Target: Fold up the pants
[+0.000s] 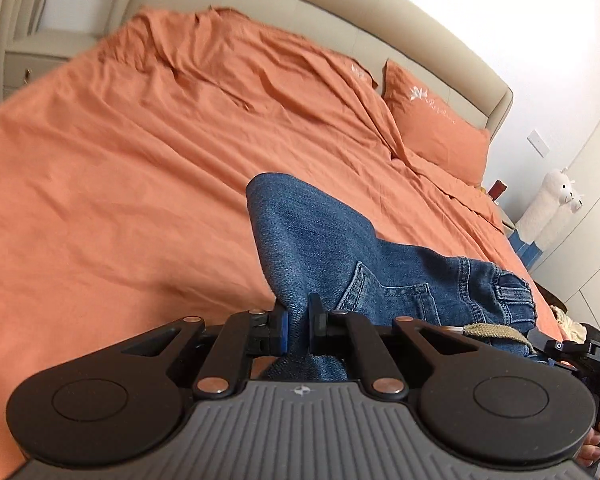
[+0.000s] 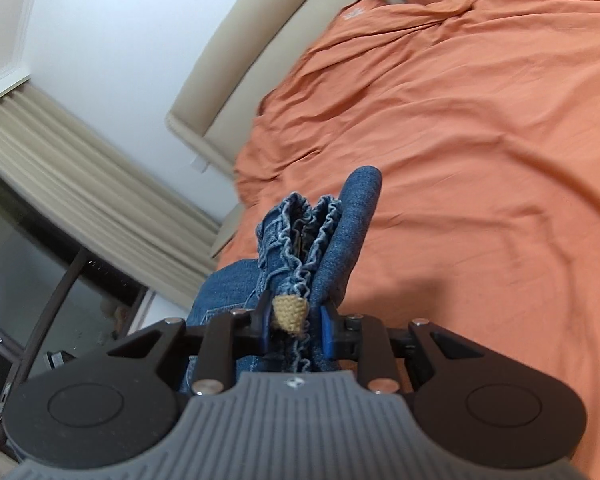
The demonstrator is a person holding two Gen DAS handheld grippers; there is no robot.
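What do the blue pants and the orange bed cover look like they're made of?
The pants look like denim: a faded blue twill weave with pale stitched seams and a gathered waistband. The bed cover seems a matte woven cotton or similar, judging by its soft creases.

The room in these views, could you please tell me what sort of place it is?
Most likely a home bedroom: a wide bed under an orange cover, a matching pillow against the padded headboard, and curtains.
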